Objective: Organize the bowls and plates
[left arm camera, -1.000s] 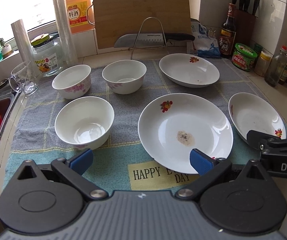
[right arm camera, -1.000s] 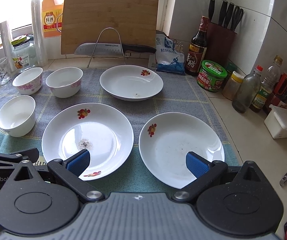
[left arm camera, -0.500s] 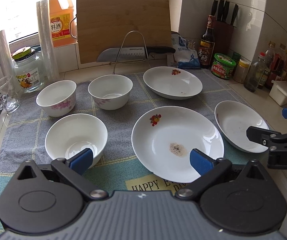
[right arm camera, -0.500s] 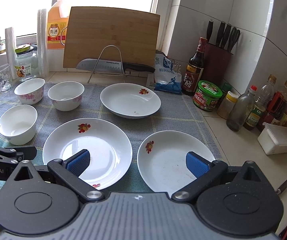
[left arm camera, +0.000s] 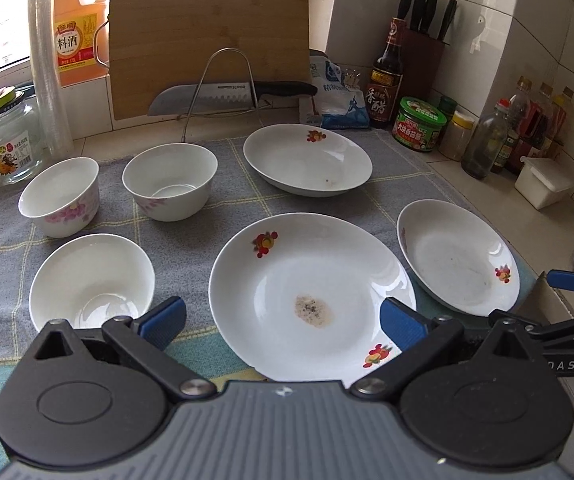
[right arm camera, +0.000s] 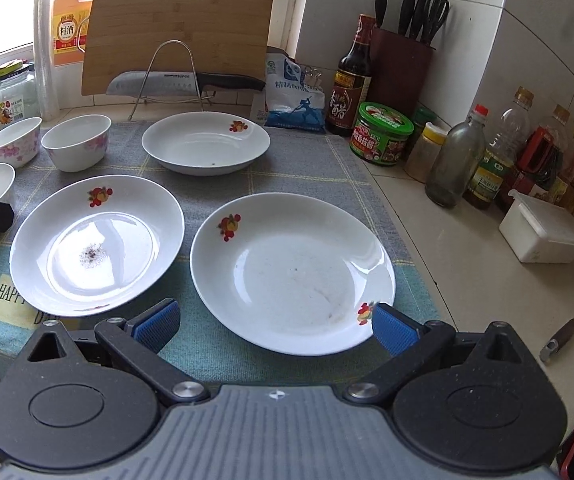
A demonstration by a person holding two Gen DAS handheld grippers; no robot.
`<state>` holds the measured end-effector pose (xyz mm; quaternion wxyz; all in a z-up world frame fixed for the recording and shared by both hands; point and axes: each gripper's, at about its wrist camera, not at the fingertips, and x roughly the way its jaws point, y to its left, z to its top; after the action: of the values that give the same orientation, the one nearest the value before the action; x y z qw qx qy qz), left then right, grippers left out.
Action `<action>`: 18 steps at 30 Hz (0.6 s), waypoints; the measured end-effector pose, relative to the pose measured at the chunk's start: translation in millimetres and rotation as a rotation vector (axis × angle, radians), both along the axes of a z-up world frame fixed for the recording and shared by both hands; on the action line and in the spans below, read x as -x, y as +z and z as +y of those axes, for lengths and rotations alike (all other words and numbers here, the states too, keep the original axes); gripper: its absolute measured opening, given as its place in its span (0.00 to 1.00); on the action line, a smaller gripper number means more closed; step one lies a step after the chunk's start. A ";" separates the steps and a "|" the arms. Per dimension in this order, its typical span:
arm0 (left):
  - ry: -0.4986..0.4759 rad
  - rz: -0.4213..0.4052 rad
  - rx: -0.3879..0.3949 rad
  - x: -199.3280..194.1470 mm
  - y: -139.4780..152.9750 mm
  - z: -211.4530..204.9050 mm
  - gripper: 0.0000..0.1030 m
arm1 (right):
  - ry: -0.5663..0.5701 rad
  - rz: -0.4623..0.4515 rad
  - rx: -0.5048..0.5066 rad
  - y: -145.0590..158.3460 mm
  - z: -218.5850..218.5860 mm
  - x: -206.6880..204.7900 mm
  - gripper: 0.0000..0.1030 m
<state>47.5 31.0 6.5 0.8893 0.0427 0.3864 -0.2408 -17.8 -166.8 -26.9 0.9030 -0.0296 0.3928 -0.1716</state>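
Note:
Three white flowered plates lie on a grey-green towel point(left arm camera: 399, 176): a stained middle plate point(left arm camera: 311, 296), a right plate point(left arm camera: 459, 258) and a back plate point(left arm camera: 307, 160). Three white bowls stand to the left: a near bowl point(left arm camera: 91, 280), a far-left bowl point(left arm camera: 59, 196) and a far bowl point(left arm camera: 169, 180). My left gripper point(left arm camera: 283, 320) hovers open over the near rim of the middle plate. My right gripper point(right arm camera: 274, 326) is open above the near edge of the right plate point(right arm camera: 291, 272), beside the middle plate point(right arm camera: 95, 244). Neither gripper holds anything.
A bamboo cutting board point(left arm camera: 207, 36) and a knife point(left arm camera: 227, 94) on a wire rack stand at the back. Sauce bottles, a green-lidded jar point(right arm camera: 383, 134), a knife block point(right arm camera: 401, 64) and a white box point(right arm camera: 543, 230) line the right wall. A glass jar point(left arm camera: 9, 140) sits far left.
Both grippers have shifted and turned toward the right; the sink has left the left view. The right plate now sits more centred before the right gripper. Both stay open; no dishes moved.

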 end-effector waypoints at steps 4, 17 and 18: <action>-0.012 0.000 -0.011 -6.9 0.6 -21.3 0.99 | 0.013 0.033 -0.040 -16.8 -17.5 0.0 1.00; -0.073 -0.010 -0.093 -25.3 0.3 -80.5 0.99 | 0.075 0.084 -0.122 -53.6 -59.2 -17.1 1.00; -0.085 -0.011 -0.098 -27.1 0.0 -84.6 0.99 | 0.081 0.085 -0.125 -54.7 -60.5 -17.8 1.00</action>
<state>74.6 -53.6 6.5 0.8773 0.1037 0.3906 -0.2589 0.0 -227.4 -81.6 0.8918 0.0036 0.4391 -0.1089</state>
